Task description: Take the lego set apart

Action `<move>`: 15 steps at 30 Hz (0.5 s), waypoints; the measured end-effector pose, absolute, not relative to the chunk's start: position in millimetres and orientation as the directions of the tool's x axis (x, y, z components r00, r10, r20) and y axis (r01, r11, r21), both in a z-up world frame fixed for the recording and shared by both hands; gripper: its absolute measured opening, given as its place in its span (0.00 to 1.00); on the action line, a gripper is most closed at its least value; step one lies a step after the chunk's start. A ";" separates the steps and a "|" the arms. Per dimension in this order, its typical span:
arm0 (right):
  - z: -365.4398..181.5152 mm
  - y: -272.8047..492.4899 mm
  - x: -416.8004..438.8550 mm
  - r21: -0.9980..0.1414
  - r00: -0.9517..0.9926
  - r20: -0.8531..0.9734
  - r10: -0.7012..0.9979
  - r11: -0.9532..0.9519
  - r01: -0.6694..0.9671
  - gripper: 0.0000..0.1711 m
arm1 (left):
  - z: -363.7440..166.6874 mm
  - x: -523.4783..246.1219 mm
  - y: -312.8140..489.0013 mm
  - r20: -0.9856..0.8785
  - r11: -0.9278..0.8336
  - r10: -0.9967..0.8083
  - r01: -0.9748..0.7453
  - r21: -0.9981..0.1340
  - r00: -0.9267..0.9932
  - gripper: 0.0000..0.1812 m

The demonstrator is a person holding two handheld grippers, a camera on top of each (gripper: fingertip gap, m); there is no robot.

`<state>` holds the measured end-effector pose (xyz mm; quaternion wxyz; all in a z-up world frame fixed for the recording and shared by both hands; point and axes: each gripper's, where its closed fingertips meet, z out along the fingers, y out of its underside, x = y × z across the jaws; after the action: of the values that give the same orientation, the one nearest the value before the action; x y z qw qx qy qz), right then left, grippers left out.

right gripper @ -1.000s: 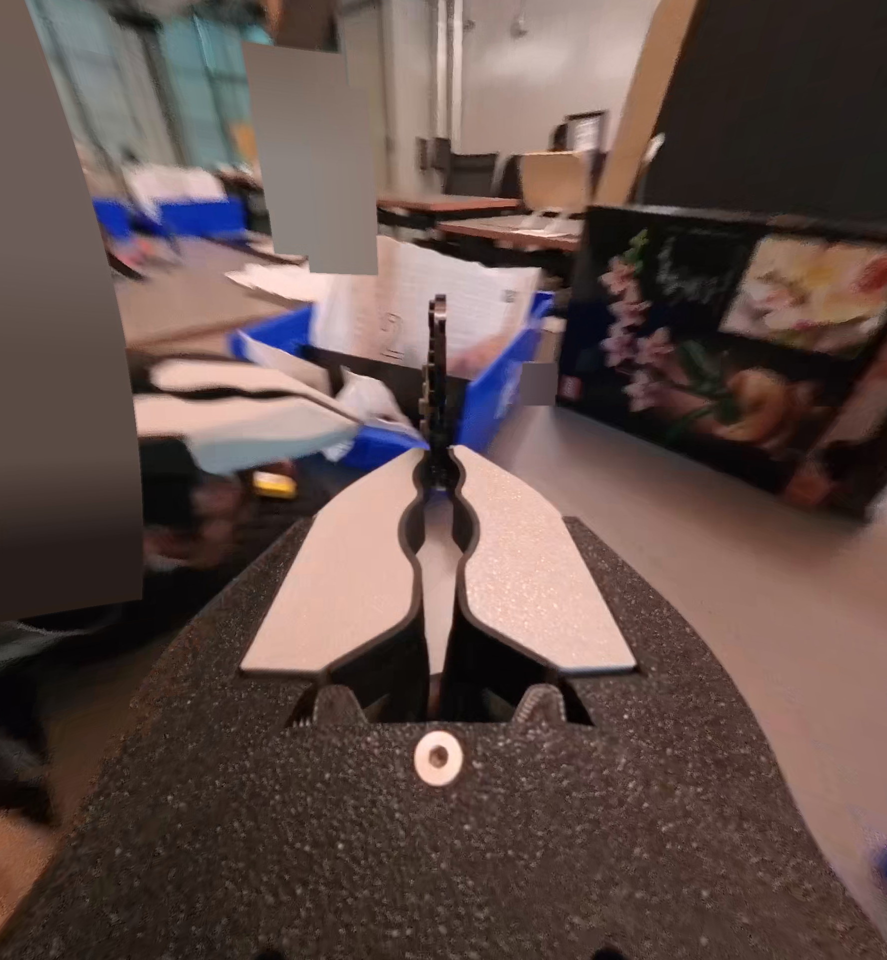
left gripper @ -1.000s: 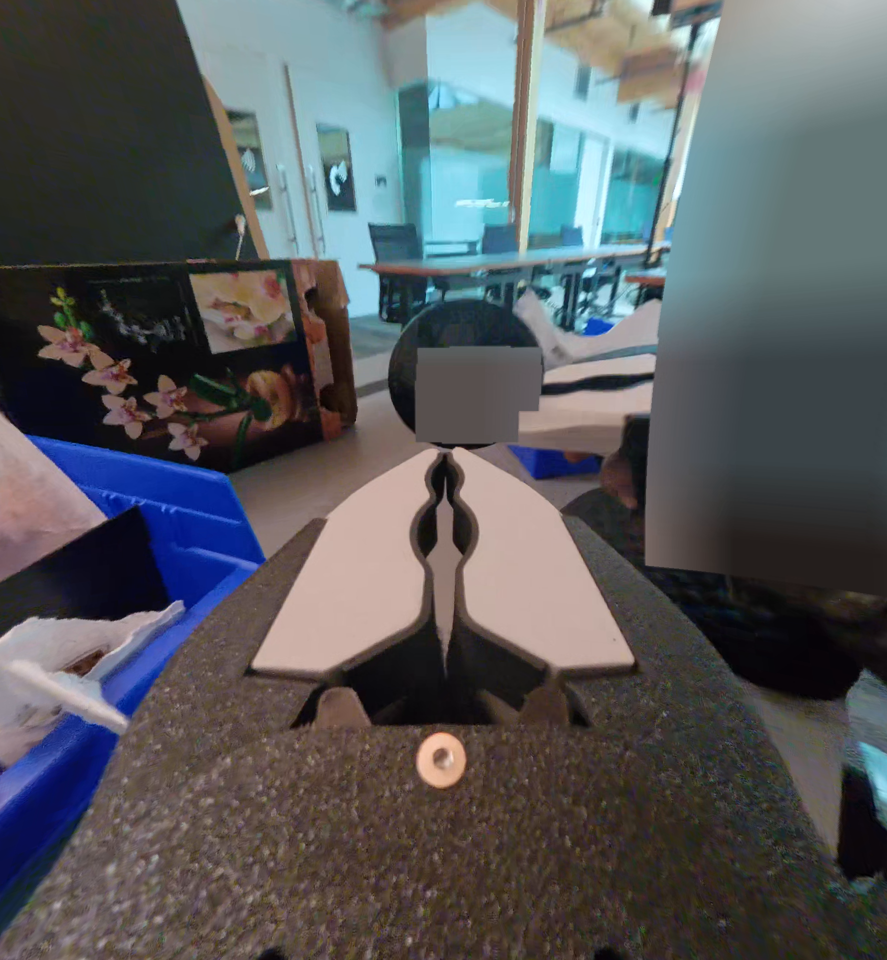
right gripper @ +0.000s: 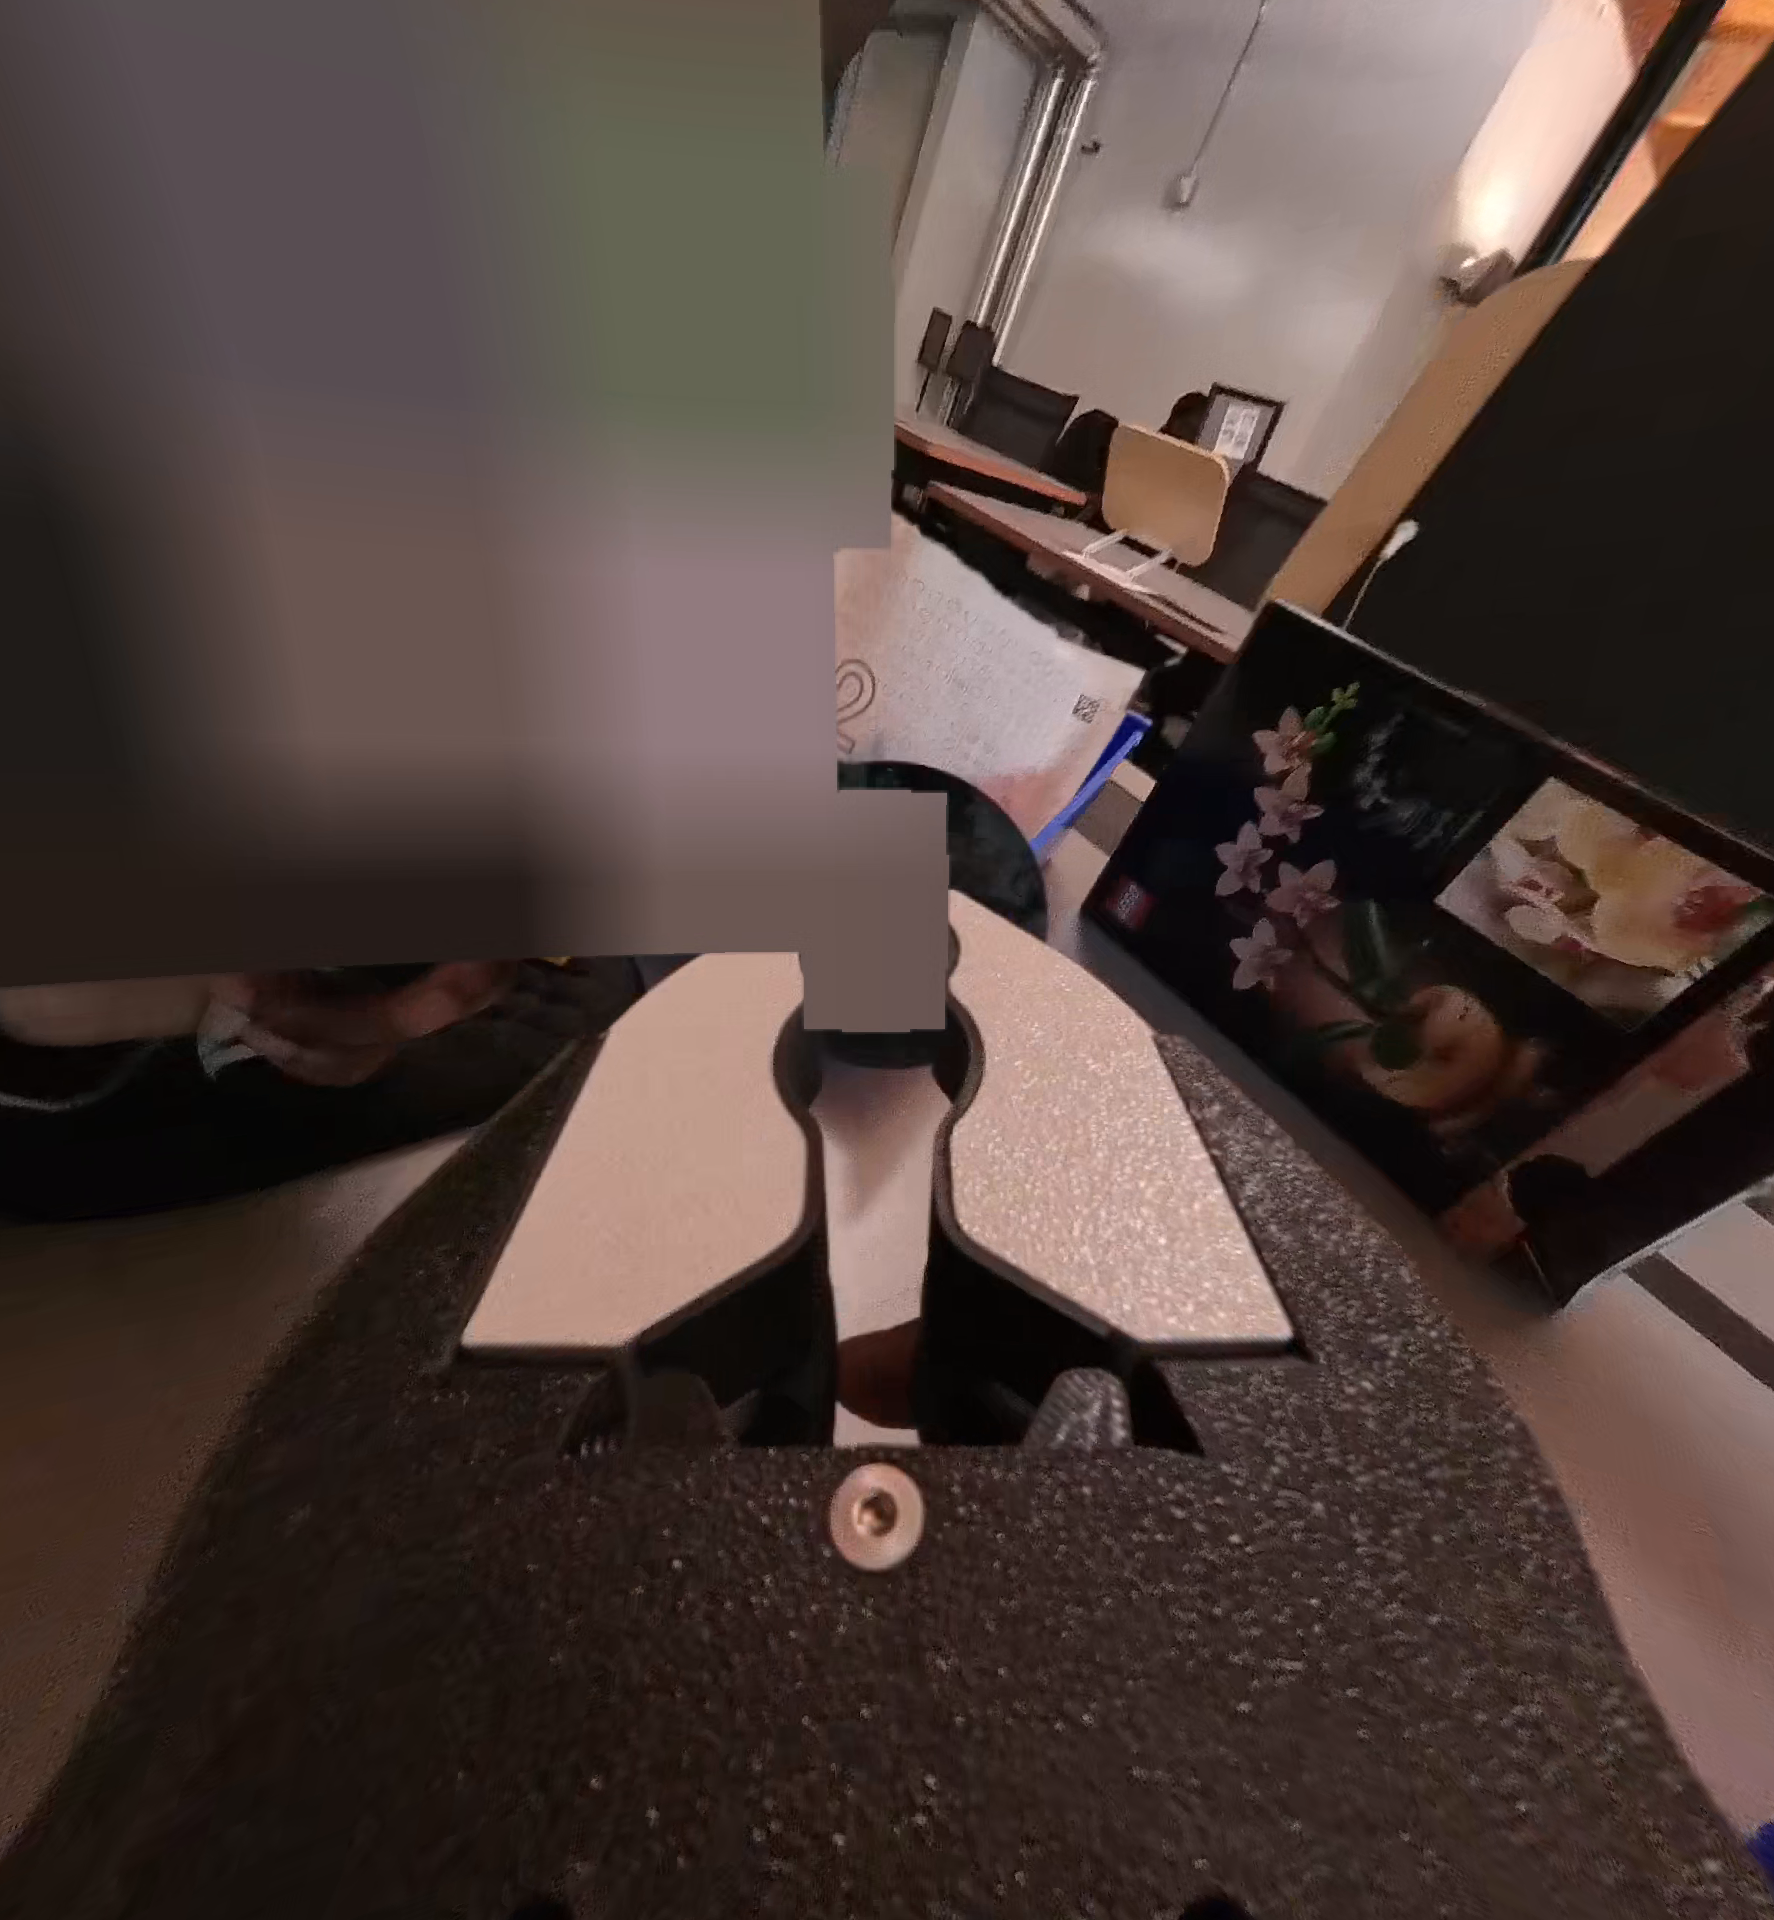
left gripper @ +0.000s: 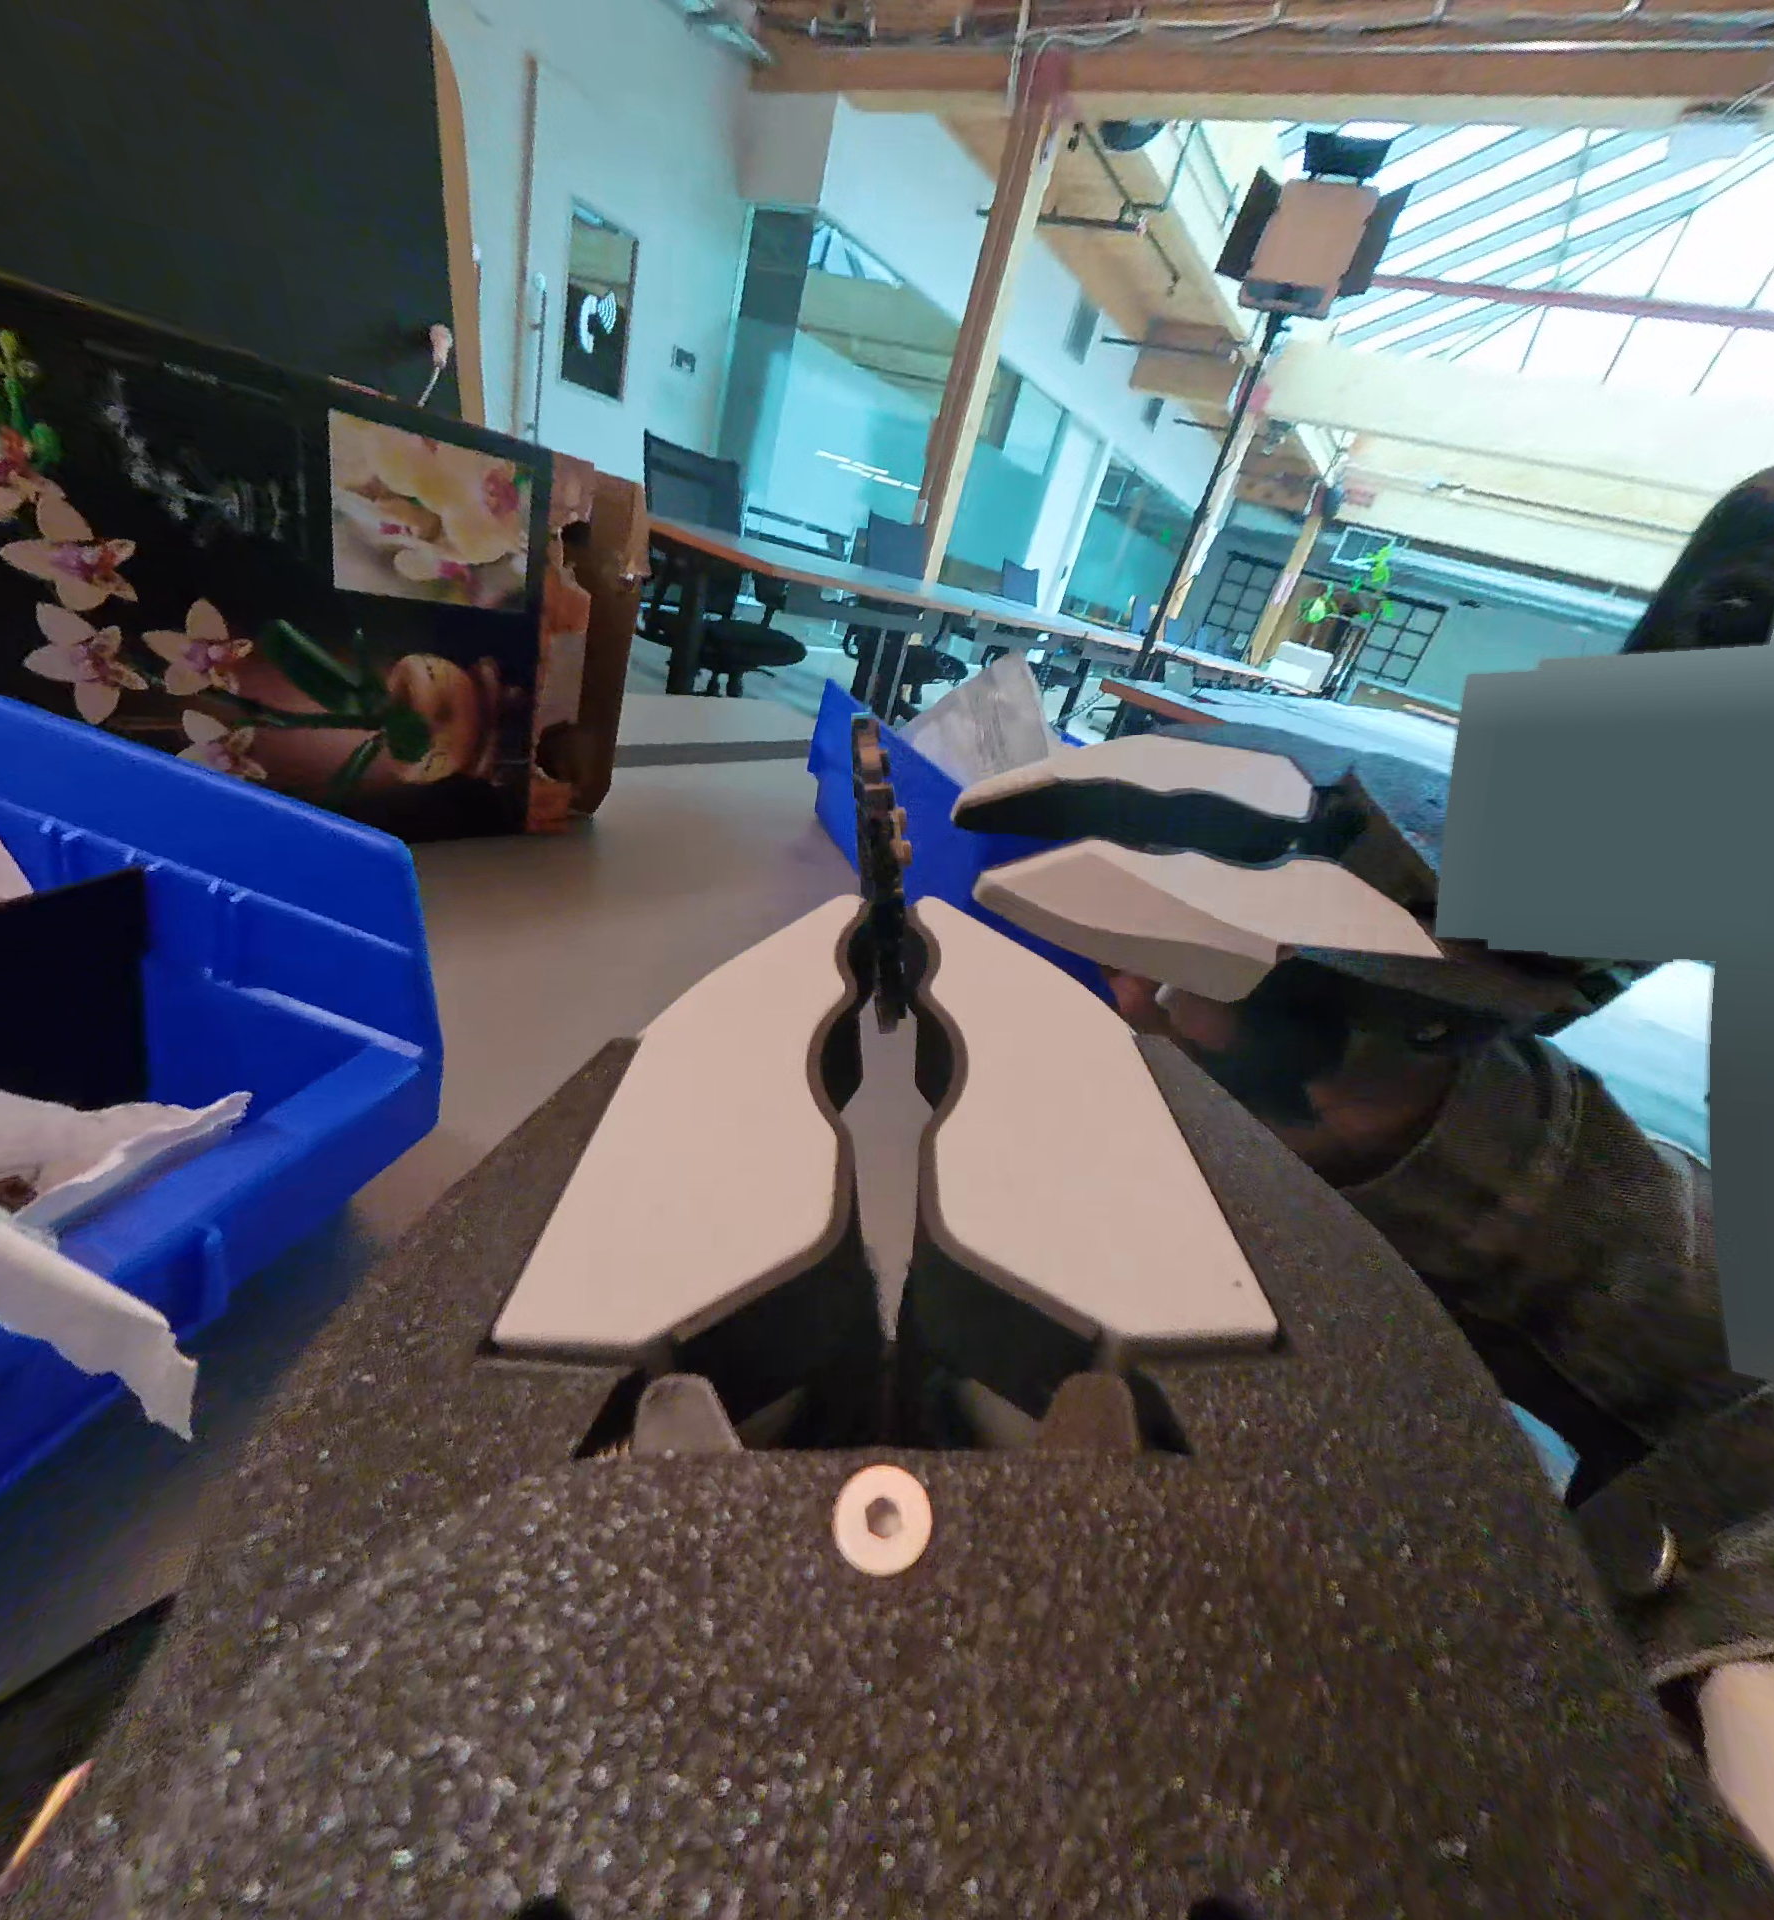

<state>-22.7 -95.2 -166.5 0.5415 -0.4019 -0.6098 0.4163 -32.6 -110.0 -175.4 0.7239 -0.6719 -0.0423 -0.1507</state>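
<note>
Left gripper (left gripper: 885,935) pinches a thin black round lego piece (left gripper: 878,831) edge-on between its tips, lifted above the table just right of the near blue bin (left gripper: 239,966). Right gripper (left gripper: 976,847) hovers just right of that piece, its tips a little apart; whether they touch it I cannot tell. Judging from this, a piece is in hand, but how much remains assembled is not shown.

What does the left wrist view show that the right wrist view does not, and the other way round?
Only the left wrist view: the black toothed piece edge-on, clamped in the left gripper; the right gripper beside it; a studio light. Only the right wrist view: that piece's round face, partly behind a patch; a tan chair. Both: the flower-printed box on the grey table.
</note>
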 end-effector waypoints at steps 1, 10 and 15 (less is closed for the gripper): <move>-171.7 -96.0 -25.2 -0.943 -0.096 0.319 0.943 0.326 0.067 0.08 | -178.4 -31.3 -109.6 0.257 0.037 -0.156 0.266 -0.963 0.954 0.02; -194.3 -91.0 -25.6 -0.932 -0.101 0.303 0.948 0.317 0.179 0.09 | -194.0 -20.7 -107.8 0.212 -0.061 -0.167 0.205 -0.977 0.963 0.02; -202.3 -92.0 -21.2 -0.924 -0.119 0.302 0.946 0.321 0.208 0.09 | -202.1 -13.9 -109.3 0.176 -0.142 -0.221 0.147 -0.979 0.959 0.02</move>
<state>-21.2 -92.0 -202.3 0.4918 -0.4459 -0.6470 0.3751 -13.9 -109.3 -202.1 0.6546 -0.7424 0.0247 -0.1405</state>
